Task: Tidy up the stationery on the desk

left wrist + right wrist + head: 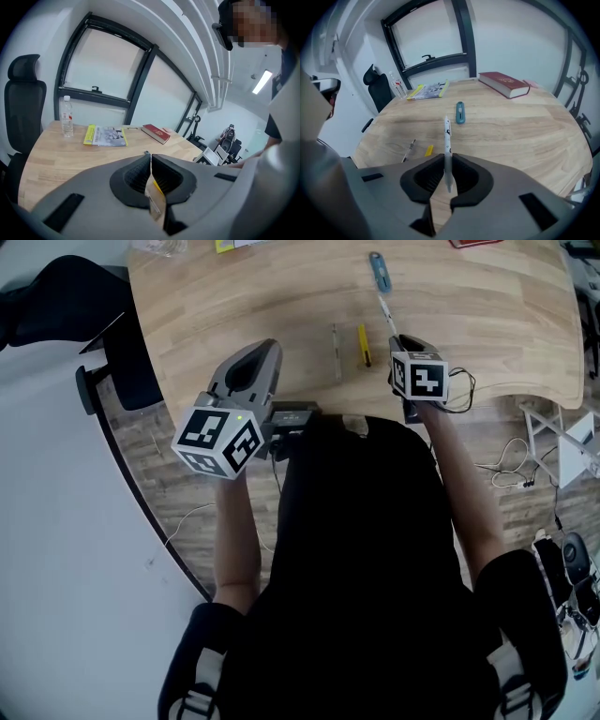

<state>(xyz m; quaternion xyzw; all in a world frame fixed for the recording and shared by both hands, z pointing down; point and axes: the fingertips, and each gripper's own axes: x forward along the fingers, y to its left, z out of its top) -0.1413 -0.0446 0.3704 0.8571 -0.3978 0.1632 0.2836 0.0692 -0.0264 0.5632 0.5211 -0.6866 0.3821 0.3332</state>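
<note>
Left gripper (pixel 150 157): the jaws are pressed together; nothing is gripped.
Right gripper (pixel 447 158): the jaws are clamped on a white pen (pixel 447 140), which is pointed to 12 o'clock over the desk (pixel 525 136).
Cutter (pixel 460 113): seen at 12 o'clock of the pen.
Hard to make out: the thin stick (pixel 408 150) at 9 o'clock of the yellow piece (pixel 429 150).

desk (pixel 525 136) | bottle (pixel 397 86) | booklet (pixel 429 91) | red book (pixel 504 84) | blue cutter (pixel 460 113) | yellow piece (pixel 429 150)

- You have bright, even light; a ceiling lamp (pixel 265 80) glows.
- Your gripper views bend at edges, corners dark.
- Shadows on the desk (pixel 487 334) are soft.
</note>
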